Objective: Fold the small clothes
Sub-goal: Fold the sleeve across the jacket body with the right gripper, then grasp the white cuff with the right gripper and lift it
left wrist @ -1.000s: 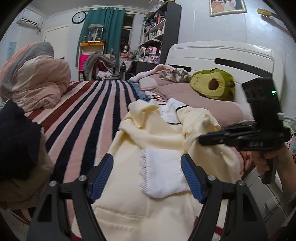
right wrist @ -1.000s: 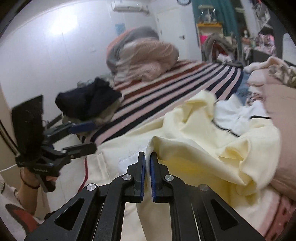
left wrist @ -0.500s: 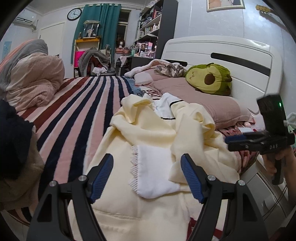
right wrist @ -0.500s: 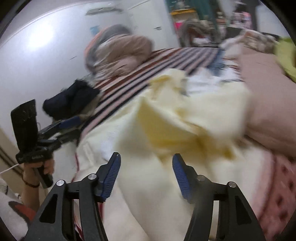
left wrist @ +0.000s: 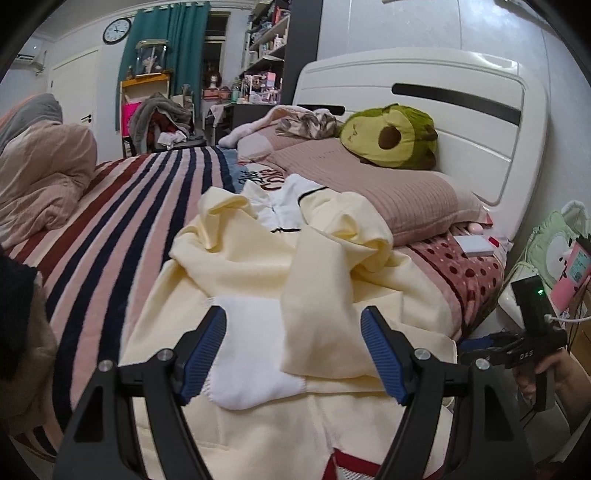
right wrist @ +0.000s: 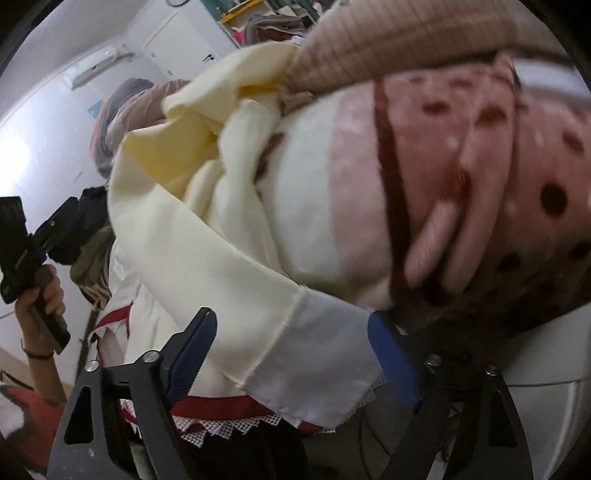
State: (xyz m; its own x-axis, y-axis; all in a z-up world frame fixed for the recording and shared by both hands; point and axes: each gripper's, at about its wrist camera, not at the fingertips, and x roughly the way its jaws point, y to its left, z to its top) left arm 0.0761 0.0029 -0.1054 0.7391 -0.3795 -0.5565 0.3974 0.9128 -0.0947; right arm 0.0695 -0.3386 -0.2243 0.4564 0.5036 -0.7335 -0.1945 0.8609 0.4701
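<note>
On the striped bedspread (left wrist: 122,206), a pale yellow garment (left wrist: 258,280) is spread and rumpled, with a white cuff (left wrist: 255,354) turned up near its lower edge and a white, dark-trimmed collar (left wrist: 291,206) at its far end. The left gripper (left wrist: 293,354) is held above the cuff with its jaws well apart and nothing gripped between them. The right gripper (right wrist: 291,354) is seen low at the bed's edge; its jaws are opening, and a yellow sleeve with a pale cuff (right wrist: 314,354) lies between the blue pads without being pressed. Letters reading "DAS" are printed on the right gripper's body (left wrist: 524,356) in the left wrist view. Red lettering on a pillowcase (left wrist: 269,177) cannot be read. An avocado plush (left wrist: 391,136) rests on the pink pillow (left wrist: 369,195), and a wall clock (left wrist: 116,30) is visible.
</note>
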